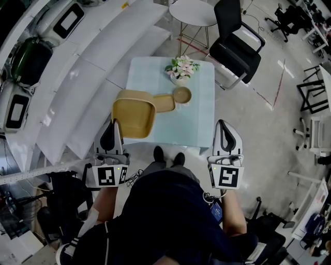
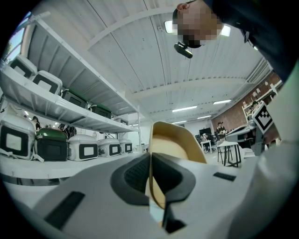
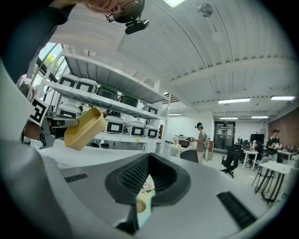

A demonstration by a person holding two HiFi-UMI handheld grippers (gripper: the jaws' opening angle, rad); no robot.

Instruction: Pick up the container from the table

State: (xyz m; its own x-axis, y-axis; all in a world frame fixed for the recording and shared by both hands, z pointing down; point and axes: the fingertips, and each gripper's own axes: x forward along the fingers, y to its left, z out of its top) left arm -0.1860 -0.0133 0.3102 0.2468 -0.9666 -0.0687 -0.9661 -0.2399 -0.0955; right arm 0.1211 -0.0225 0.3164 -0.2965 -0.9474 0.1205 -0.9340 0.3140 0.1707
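The yellow container (image 1: 133,116) hangs over the near left part of the pale blue table (image 1: 199,121), tilted. My left gripper (image 1: 115,125) is shut on its near rim. In the left gripper view the container (image 2: 177,144) stands on edge, its wall pinched between the jaws of the left gripper (image 2: 150,156). My right gripper (image 1: 223,125) is off the table's near right corner, shut, with nothing between its jaws. In the right gripper view the container (image 3: 85,128) shows at the left, held up in the air, and the right gripper (image 3: 148,158) is shut and points level across the room.
On the table stand a pot of flowers (image 1: 181,69), a small round bowl (image 1: 182,94) and a flat tan lid (image 1: 163,103). White shelves with appliances (image 1: 67,20) run along the left. A black chair (image 1: 235,46) and a round white table (image 1: 194,11) lie beyond.
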